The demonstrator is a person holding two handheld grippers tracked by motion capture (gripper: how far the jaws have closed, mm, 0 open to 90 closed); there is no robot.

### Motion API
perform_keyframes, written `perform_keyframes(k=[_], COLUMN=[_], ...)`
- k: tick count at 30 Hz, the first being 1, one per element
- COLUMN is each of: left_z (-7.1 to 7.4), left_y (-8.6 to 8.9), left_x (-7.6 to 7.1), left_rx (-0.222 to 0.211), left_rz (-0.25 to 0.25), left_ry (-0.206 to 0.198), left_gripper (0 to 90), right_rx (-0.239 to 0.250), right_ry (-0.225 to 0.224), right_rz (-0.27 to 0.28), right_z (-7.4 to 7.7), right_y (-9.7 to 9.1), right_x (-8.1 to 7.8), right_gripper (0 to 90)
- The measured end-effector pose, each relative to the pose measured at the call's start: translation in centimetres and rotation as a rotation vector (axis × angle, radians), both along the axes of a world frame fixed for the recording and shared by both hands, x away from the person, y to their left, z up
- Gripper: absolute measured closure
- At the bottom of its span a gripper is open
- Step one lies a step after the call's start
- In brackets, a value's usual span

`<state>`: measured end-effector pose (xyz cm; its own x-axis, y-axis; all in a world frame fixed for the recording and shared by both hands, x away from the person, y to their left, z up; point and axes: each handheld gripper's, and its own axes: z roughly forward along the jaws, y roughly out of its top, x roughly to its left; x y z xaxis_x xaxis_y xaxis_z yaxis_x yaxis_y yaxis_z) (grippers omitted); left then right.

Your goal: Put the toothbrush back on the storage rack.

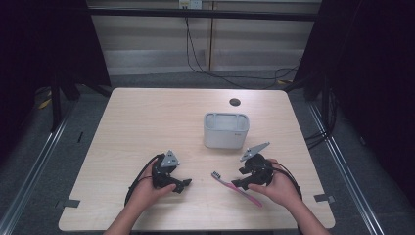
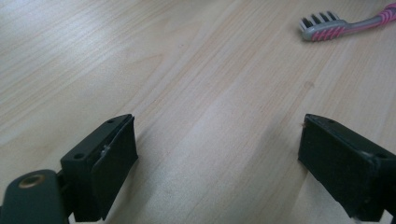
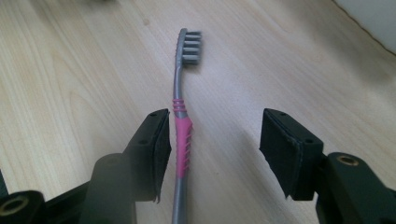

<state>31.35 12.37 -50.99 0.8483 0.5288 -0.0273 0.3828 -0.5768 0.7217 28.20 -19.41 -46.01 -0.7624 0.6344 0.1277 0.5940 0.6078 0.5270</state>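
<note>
A pink and grey toothbrush (image 1: pixel 224 180) lies flat on the wooden table (image 1: pixel 147 122), bristle head pointing away toward the left gripper. My right gripper (image 1: pixel 240 185) is low over its handle. In the right gripper view the jaws (image 3: pixel 215 144) straddle the toothbrush (image 3: pixel 183 140): the left pad is against or just beside the pink grip, the right pad stands well clear. My left gripper (image 1: pixel 182 185) rests near the table's front left, jaws wide in the left gripper view (image 2: pixel 217 154) with bare wood between them. The toothbrush head (image 2: pixel 327 29) lies ahead of it.
A white-grey rectangular holder (image 1: pixel 226 130) stands upright behind the grippers, near the table's middle, and its edge shows as the holder (image 3: pixel 373 18) in the right gripper view. A round black cable hole (image 1: pixel 235 102) sits near the far edge. Cables trail on the floor beyond.
</note>
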Motion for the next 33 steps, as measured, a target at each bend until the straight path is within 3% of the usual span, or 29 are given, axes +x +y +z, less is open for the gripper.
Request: perform_keyframes(k=[33], left_z=[0.0], left_y=[0.0], left_x=[0.0], left_rx=[0.0], left_rz=[0.001], left_ry=[0.0], left_gripper=[11.0], right_rx=[-0.079], right_ry=[0.093], right_rz=[0.07], right_z=[-0.6], right_y=[2.2], right_x=[0.1], right_gripper=[61.5])
